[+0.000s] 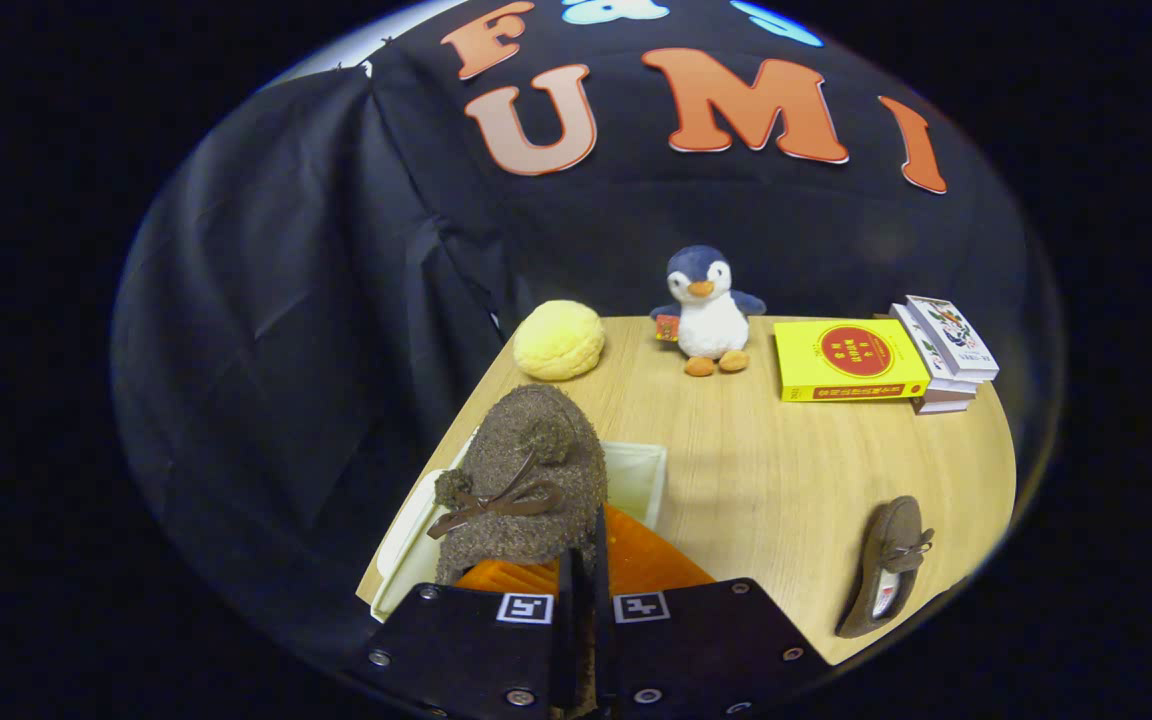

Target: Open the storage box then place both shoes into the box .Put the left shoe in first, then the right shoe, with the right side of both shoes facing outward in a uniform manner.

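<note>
Nearest to me the gripper [584, 600] has its jaws drawn together, clamped on the rim of a fuzzy brown shoe [526, 490] that rises just ahead of them, toe pointing away, its bow facing me. The shoe hangs over the open white storage box [636, 475] at the near left corner of the worktop [766, 480], and an orange lining [646, 560] shows inside the box beside the shoe. Off to the right, well apart from the box, the second shoe [886, 565] lies on its side near the worktop's edge. Farther back I see a yellow round cushion [558, 340], a plush penguin [706, 310] standing upright, and at far right a yellow book [848, 360] just beside a small stack of books [946, 350].
</note>
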